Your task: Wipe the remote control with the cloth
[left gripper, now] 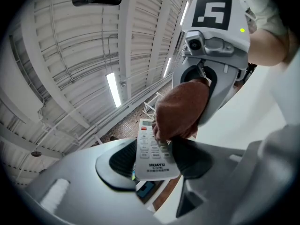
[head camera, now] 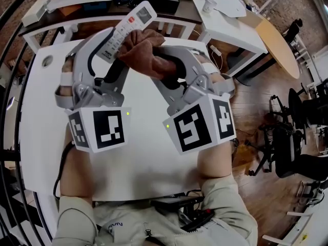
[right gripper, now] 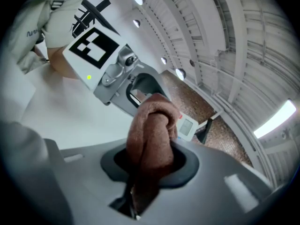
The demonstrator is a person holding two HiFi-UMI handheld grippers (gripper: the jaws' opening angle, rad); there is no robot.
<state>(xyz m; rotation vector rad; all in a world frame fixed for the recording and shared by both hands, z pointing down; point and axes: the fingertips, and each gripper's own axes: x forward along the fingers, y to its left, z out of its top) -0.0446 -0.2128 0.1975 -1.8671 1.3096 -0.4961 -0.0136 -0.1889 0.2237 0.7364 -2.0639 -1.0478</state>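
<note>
The remote control (head camera: 129,25) is held up above the white table (head camera: 138,163), its lower end clamped between the jaws of the left gripper (left gripper: 157,161). The brown cloth (head camera: 145,54) is bunched up and pinched tight in the right gripper (right gripper: 150,163), and it is pressed onto the button face. Wiping is judged to be under way: the middle keys are covered by the cloth, while the screen end and the back look left to do.
</note>
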